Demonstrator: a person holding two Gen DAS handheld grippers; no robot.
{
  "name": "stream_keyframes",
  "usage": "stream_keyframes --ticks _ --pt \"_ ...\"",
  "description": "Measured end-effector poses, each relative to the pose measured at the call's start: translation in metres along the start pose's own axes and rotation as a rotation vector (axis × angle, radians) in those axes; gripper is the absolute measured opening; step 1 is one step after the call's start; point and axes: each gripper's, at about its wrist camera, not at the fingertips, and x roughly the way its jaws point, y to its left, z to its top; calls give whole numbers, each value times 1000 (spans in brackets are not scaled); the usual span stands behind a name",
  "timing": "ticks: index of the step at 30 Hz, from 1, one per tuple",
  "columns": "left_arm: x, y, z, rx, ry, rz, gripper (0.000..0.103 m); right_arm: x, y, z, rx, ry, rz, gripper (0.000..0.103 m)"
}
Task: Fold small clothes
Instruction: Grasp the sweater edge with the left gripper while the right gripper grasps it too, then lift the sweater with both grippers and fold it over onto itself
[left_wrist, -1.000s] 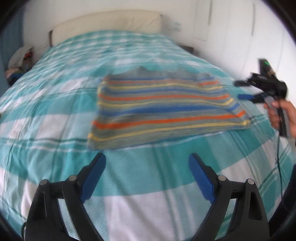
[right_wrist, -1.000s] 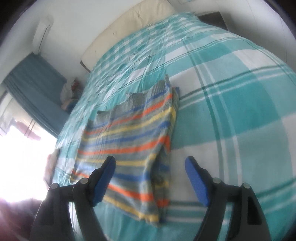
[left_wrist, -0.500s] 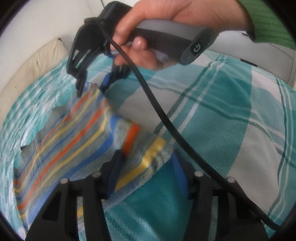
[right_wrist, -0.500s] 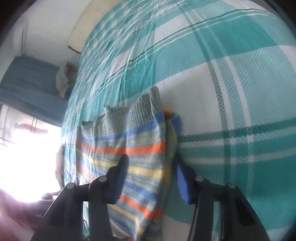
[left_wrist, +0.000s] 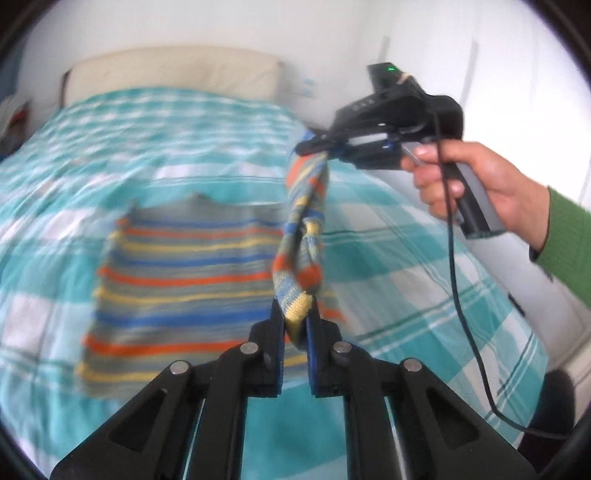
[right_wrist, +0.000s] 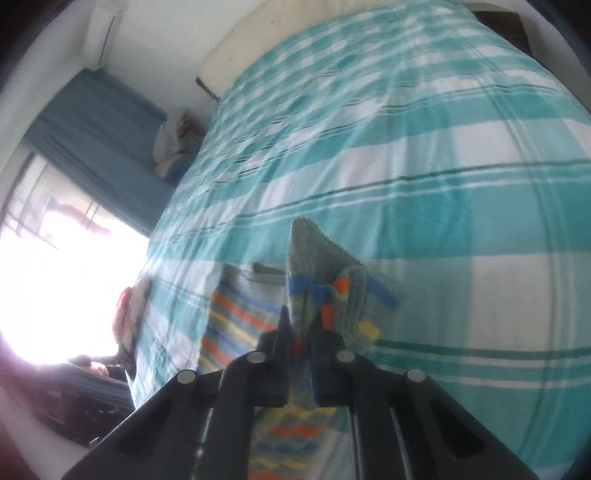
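Across whole view we see bed with teal-and-white checked cover, cream headboard at 12 o'clock, white wall behind; blue curtain and bright window at 9 o'clock in right wrist view. Striped garment lies mid-bed, right edge lifted off cover. Left gripper clamped on near corner, right gripper clamped on far corner at 1 o'clock. A second ago we had both sets of jaws wide apart, garment flat.

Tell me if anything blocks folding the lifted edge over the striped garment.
Nothing visible does. Both hand-held grippers, left and right, pinch the striped garment by its raised edge; the rest lies bare on the checked bedspread.
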Motion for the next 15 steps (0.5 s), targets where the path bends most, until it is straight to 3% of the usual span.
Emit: stream_keyframes --ticks 4,8,10,13,15 --pt "-7 60 -2 -116 22 87 8 64 74 5 -105 33 5 8" --pt "-1 94 -18 -211 66 156 8 126 107 -5 -147 76 -29 8" --pt "10 107 -28 -238 139 179 14 155 115 -12 -177 95 -59 10" --pt "6 124 -36 -295 179 170 31 187 114 -19 -132 145 -58 19" --pt "-10 128 -33 -293 150 175 58 178 106 -26 -70 113 16 21"
